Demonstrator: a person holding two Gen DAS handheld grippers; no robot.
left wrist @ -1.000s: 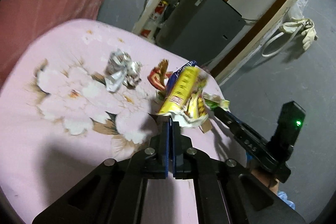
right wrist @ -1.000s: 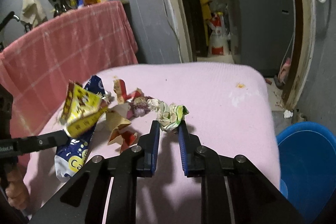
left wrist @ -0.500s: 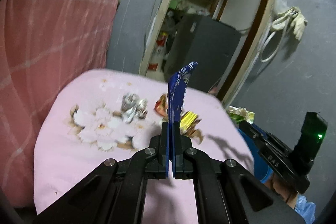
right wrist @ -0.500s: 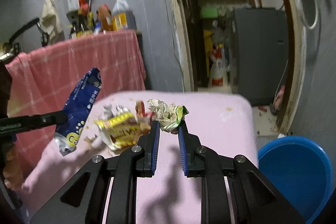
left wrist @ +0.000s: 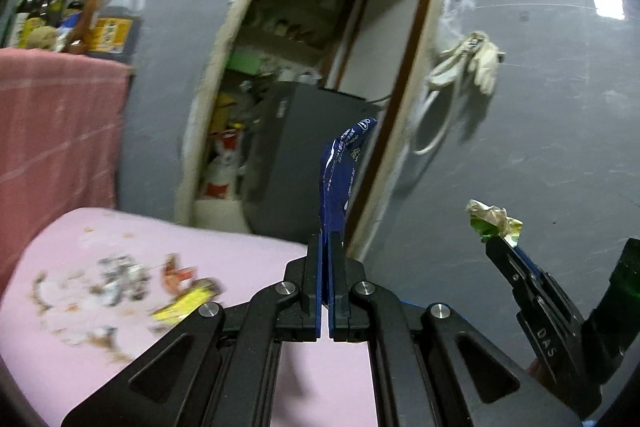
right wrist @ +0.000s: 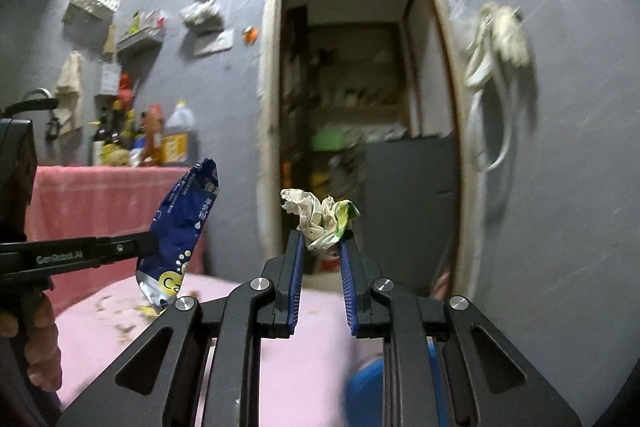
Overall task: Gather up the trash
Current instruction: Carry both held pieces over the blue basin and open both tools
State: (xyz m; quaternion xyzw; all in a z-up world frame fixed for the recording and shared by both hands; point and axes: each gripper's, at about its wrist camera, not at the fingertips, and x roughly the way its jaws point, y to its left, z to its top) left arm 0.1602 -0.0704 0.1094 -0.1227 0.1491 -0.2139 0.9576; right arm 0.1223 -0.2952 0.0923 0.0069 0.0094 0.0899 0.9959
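Grey room, pink table below jaws | left gripper clamped on blue wrapper rising from tips | right gripper clamped on crumpled paper wad at tips

Open air surrounds both raised claws, with the pink floral-cloth table below-left and the round blue plastic bucket below-right.
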